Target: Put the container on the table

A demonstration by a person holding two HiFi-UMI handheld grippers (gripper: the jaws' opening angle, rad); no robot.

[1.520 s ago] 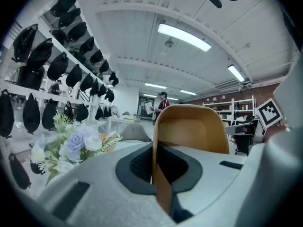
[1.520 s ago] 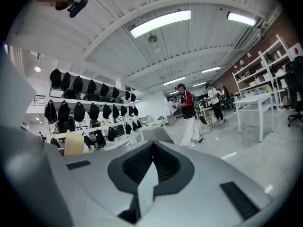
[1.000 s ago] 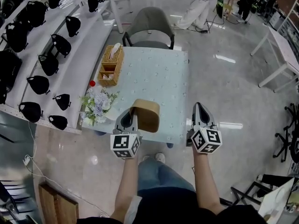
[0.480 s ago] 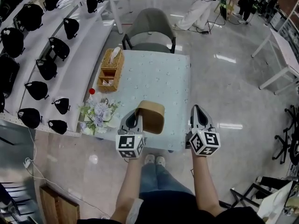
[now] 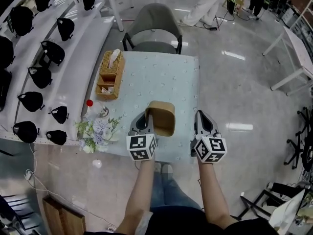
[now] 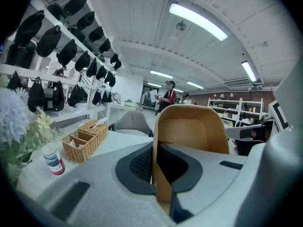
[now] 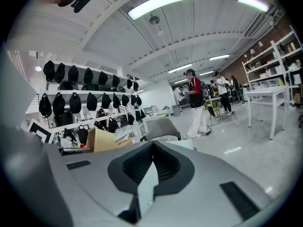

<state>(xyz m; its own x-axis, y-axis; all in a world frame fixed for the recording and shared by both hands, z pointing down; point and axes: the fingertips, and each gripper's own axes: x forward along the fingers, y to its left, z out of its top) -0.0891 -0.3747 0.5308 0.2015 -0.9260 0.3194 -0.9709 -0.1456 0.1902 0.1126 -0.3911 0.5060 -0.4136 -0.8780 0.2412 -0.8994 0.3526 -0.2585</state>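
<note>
Left tool [image 5: 145,119]: is gripping the container, its two dark pads pressing together on the container's thin side wall.
Right tool [image 5: 200,113]: is hovering over the near right edge of the bench, apart from the container; its jaws are meeting at the tips with nothing between them.
Container [image 5: 162,117]: tan, with rounded corners, is sitting over the near part of the bench between the two tools, hard against the left one; whether its base is touching the cloth cannot be told.
Bench [image 5: 166,77]: is wearing a pale blue patterned cloth.
Wicker basket [image 5: 108,73]: is standing at the bench's left edge, well away from the container, with a tissue sticking out of its far end.
Bottle [image 5: 89,103]: small and red-capped, is standing near the left edge, between the wicker basket and the flowers.
Flowers [image 5: 98,130]: are lying at the near left corner, just left of the left tool.
Chair [image 5: 154,29]: grey, is standing pushed up to the far side of the bench.
Shelves [image 5: 73,53]: are running along the left, carrying rows of black bags [image 5: 51,52].
</note>
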